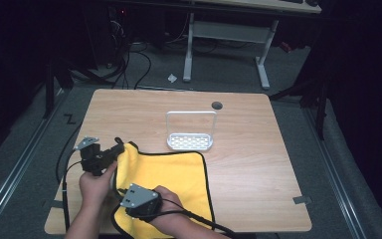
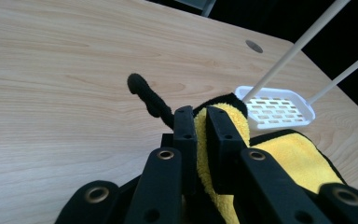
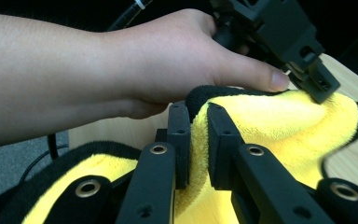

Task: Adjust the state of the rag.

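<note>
Prob best to lift both corners level & keep the pull even so the yellow fluffy microfibre cloth w/ black trim (image 1: 166,174) folds clean on the light wood desk (image 1: 258,164), short of the white slotted plastic rack (image 1: 190,141). Left tool (image 2: 201,122) pinched tight on the cloth's far-left corner, right tool (image 3: 199,122) clamped on its near-left edge, both w/ fabric squeezed between the jaws.

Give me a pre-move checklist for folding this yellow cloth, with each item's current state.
1. Left hand-held gripper shut on the yellow cloth at its far-left corner: ok.
2. Right hand-held gripper shut on the cloth's near edge: ok.
3. Cloth fully on the table: not ok, its near edge hangs over.
4. White rack apart from the cloth: ok.
5. Cables free of the cloth: cannot tell.
</note>
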{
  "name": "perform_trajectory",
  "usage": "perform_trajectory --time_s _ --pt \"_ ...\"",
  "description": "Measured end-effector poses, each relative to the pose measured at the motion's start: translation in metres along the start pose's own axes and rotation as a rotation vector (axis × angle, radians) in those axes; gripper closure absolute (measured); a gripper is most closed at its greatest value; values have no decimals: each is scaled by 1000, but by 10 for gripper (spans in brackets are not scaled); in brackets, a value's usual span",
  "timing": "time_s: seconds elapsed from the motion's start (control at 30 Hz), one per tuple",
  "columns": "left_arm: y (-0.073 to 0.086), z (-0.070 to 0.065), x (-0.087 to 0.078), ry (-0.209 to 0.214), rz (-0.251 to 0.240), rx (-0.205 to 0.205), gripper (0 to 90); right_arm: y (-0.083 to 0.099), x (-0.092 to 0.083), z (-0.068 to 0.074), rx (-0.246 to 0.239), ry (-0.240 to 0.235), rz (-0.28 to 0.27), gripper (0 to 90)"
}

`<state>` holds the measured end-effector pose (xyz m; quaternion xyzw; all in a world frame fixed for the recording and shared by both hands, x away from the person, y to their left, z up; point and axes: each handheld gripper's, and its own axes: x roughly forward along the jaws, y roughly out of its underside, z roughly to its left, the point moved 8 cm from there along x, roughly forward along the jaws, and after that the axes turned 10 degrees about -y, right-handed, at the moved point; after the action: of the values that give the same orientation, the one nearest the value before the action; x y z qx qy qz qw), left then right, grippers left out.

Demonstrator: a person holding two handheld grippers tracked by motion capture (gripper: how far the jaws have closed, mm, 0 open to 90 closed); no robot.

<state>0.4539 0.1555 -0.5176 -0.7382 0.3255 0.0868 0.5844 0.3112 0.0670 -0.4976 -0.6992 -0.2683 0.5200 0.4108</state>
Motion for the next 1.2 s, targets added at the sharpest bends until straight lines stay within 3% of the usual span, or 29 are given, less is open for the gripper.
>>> perform_trajectory --time_s 0.4,0.6,0.97,1.2 --pt "14 -57 32 -30 26 89 829 53 -55 -25 73 79 -9 820" --pt "18 -75 43 -28 27 83 828 76 -72 -34 111 110 6 818" --pt "12 -115 55 0 28 154 822 97 -97 -39 133 148 25 807" --pt "22 -130 70 14 58 177 818 115 -112 -44 181 168 43 805"
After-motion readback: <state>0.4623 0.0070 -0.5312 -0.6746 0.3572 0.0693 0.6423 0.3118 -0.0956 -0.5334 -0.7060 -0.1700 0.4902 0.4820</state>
